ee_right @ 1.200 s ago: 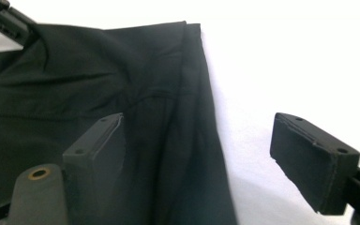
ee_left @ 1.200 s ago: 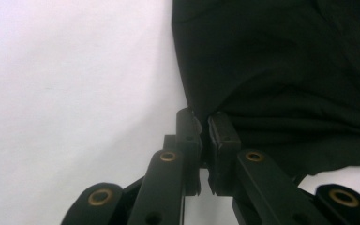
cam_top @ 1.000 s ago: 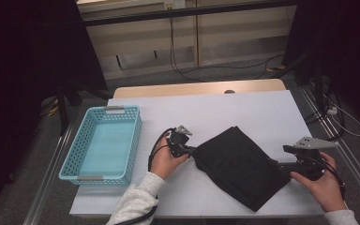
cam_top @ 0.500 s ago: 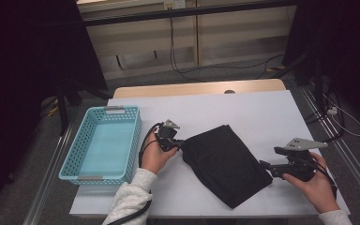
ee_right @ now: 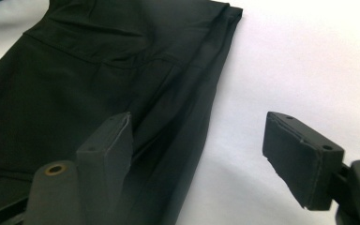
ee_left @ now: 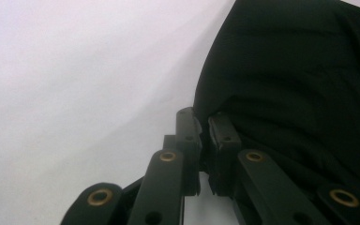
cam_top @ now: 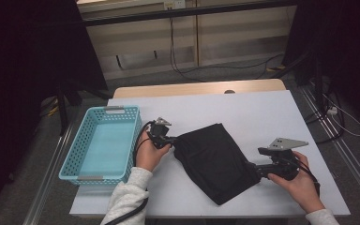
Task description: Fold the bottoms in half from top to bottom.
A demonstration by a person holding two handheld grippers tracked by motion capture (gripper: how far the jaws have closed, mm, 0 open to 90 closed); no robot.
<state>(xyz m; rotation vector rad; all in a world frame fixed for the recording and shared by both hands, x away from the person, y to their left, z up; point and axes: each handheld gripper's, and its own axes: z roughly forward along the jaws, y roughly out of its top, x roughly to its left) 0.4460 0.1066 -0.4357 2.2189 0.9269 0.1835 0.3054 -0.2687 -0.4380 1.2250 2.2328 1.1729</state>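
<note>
A folded black cloth [cam_top: 215, 159] lies on the white table [cam_top: 262, 112], in the middle. At its left corner my left gripper [cam_top: 172, 139] is shut on its edge; the left gripper view has the two jaws pressed close together [ee_left: 205, 119] at the hem of the cloth [ee_left: 300, 70]. My right gripper [cam_top: 253, 171] is at the cloth's lower right edge with its jaws apart. They have just been closing. In the right gripper view [ee_right: 199, 136] the edge of the cloth [ee_right: 98, 61] runs beside one jaw, with bare table in most of the gap.
A light blue plastic basket [cam_top: 70, 154] stands empty at the table's left side, close to my left hand. Bare white table lies behind and to the right of the cloth. Beyond the far edge are the floor and cables.
Both grippers and the cloth have shifted left, toward the basket. The left gripper keeps its hold on the cloth's corner.
</note>
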